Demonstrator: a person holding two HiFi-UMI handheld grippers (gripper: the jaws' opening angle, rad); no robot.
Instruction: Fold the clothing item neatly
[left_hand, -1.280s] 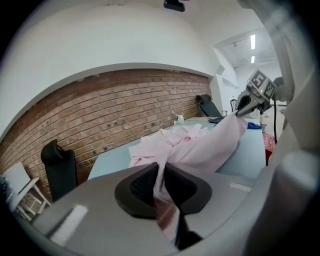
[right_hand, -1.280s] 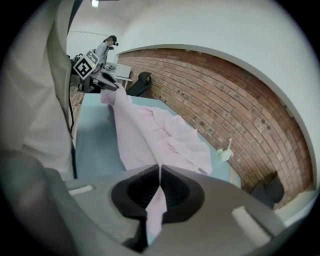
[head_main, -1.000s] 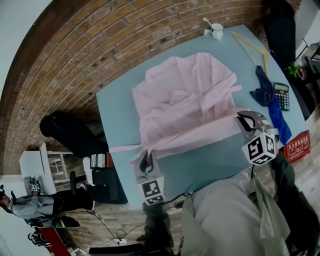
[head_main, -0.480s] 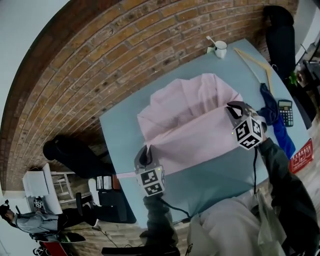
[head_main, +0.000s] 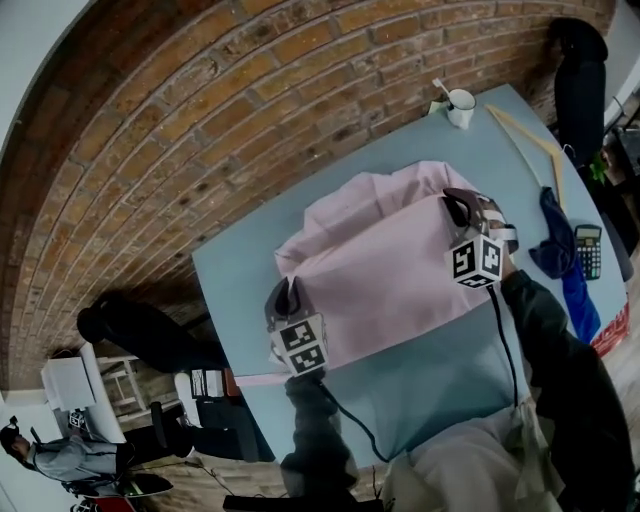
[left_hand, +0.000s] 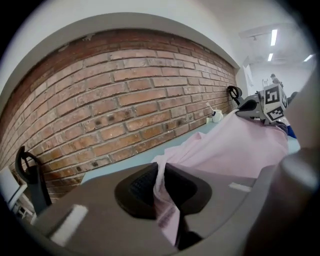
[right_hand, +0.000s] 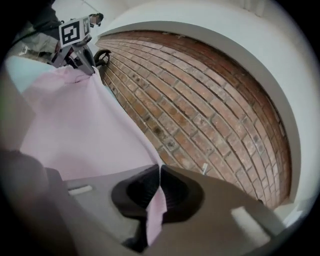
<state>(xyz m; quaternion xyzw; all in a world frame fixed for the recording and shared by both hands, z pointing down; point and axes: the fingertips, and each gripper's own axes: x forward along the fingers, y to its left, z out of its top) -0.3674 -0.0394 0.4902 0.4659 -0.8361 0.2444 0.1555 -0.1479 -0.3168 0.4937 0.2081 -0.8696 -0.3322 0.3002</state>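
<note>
The raised fold of the pink garment (head_main: 390, 260) hides the layers beneath it. Its pinched corners disappear inside the closed jaws of the left gripper (head_main: 288, 295) and the right gripper (head_main: 459, 207). The person's torso (head_main: 465, 460) covers the near edge of the table (head_main: 235, 290). By the table's right edge a red object (head_main: 618, 332) is cut off, and the keys of the calculator (head_main: 589, 250) are too small to read.

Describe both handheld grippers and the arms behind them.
The left gripper and right gripper match: grey moulded bodies with black ribbed pads, each carrying a white cube printed with black square markers. A thin black cable runs back from each. Both arms wear dark sleeves.
</note>
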